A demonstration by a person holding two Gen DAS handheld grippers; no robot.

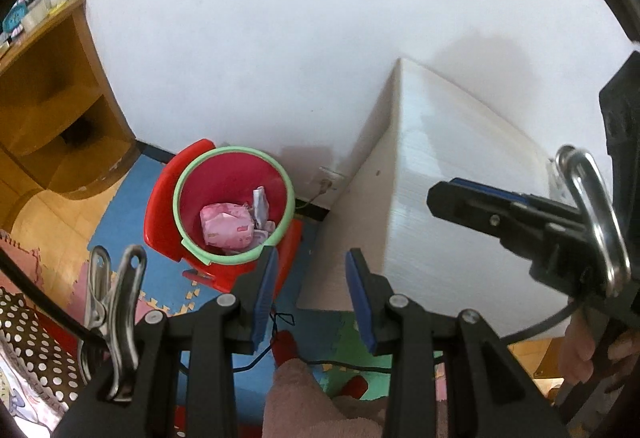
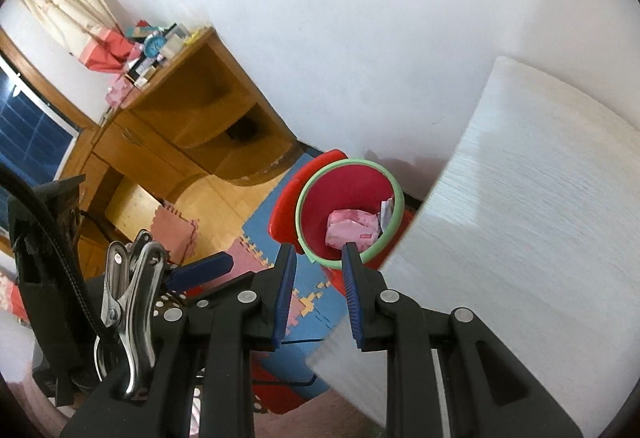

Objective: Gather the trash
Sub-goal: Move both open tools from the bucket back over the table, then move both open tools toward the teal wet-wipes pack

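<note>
Trash (image 1: 226, 228), a crumpled pink wrapper with paper scraps, sits inside the round red bin (image 1: 232, 178) with its green rim, on foam floor mats (image 1: 128, 206). Both grippers (image 1: 310, 270) (image 2: 319, 260) hover above, jaws apart, empty.

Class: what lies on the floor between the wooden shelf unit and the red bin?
Blue foam floor mat, otherwise bare, between wooden shelf unit and green-rimmed red bin; clearest in the right wrist view.

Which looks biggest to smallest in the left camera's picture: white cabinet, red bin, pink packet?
1. white cabinet, also nearest the camera
2. red bin
3. pink packet, lying inside the bin
</note>
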